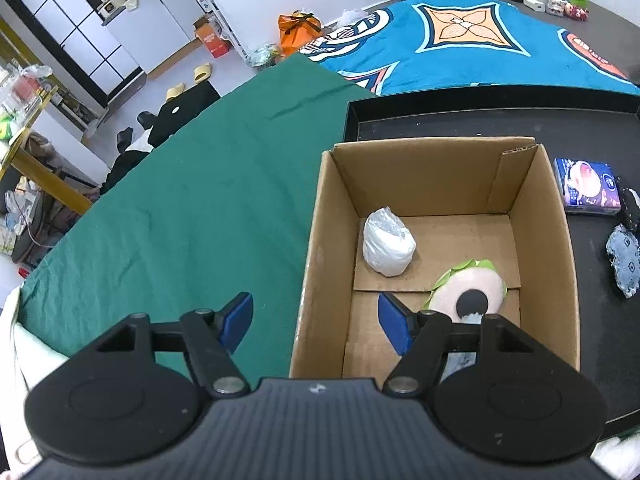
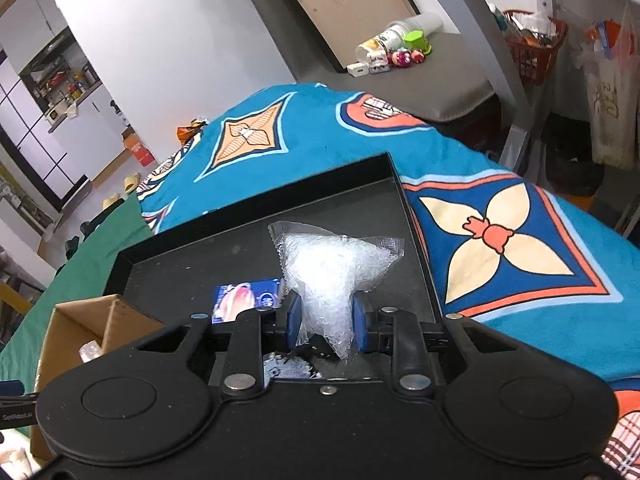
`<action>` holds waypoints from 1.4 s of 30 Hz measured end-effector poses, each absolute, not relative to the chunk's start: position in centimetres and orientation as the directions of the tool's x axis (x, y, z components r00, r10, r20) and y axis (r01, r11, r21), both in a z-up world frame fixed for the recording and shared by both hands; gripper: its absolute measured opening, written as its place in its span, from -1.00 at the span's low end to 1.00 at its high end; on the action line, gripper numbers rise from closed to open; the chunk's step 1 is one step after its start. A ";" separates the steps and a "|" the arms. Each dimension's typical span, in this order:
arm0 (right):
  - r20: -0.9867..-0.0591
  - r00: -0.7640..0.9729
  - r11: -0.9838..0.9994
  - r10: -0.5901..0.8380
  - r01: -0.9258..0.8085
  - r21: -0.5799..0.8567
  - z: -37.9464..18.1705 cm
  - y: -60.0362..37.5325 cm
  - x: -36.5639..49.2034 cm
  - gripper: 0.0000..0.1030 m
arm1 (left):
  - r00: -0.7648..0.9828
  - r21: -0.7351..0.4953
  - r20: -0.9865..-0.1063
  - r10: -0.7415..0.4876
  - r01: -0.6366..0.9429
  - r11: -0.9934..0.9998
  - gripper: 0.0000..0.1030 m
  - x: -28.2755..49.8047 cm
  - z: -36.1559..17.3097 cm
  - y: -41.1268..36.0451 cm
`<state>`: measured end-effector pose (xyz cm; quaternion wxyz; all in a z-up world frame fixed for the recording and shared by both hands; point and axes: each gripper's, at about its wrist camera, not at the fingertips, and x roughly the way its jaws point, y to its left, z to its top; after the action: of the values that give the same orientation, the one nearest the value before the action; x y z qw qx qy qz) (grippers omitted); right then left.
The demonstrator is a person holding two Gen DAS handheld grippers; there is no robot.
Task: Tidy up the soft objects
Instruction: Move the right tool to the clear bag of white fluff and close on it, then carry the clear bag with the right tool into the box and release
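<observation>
My left gripper (image 1: pixel 316 322) is open and empty, hovering over the near left wall of an open cardboard box (image 1: pixel 320 240). Inside the box lie a white plastic-wrapped bundle (image 1: pixel 387 246) and a pink-and-green plush (image 1: pixel 468 284) with a black spot. My right gripper (image 2: pixel 326 322) is shut on a clear crinkled plastic bag (image 2: pixel 332 268) and holds it above the black tray (image 2: pixel 172 264). The box corner also shows in the right wrist view (image 2: pixel 80 320), to the left of the gripper.
A blue tissue pack (image 1: pixel 586 186) and a denim piece (image 1: pixel 624 266) lie on the tray (image 1: pixel 440 124) right of the box. The tissue pack shows in the right view (image 2: pixel 244 298). A green cloth (image 1: pixel 180 200) and a teal patterned blanket (image 2: pixel 500 240) cover the table.
</observation>
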<state>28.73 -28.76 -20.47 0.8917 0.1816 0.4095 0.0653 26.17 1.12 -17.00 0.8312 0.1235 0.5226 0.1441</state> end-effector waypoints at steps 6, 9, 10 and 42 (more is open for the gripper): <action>-0.707 0.660 0.936 0.254 0.018 0.353 -18.9 -28.1 27.8 -0.49 | 0.422 0.309 -0.842 0.336 -0.134 0.942 0.31 25.5 -16.6 1.8; -0.705 0.662 0.938 0.253 0.010 0.346 -18.1 -27.8 27.3 -0.49 | 0.431 0.299 -0.843 0.323 -0.124 0.946 0.31 25.2 -16.7 1.8; -0.704 0.664 0.940 0.252 0.005 0.341 -17.8 -27.6 27.1 -0.49 | 0.434 0.296 -0.843 0.318 -0.120 0.948 0.31 25.0 -16.7 1.8; -0.692 0.667 0.961 0.277 -0.184 0.207 -12.2 -17.3 23.6 -0.48 | 0.454 0.162 -0.866 0.209 -0.141 0.977 0.04 23.7 -17.4 4.9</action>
<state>23.59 -17.31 -12.20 0.9110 0.0598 0.3880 0.1265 23.71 4.86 -17.42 0.8520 0.0332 0.5123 0.1026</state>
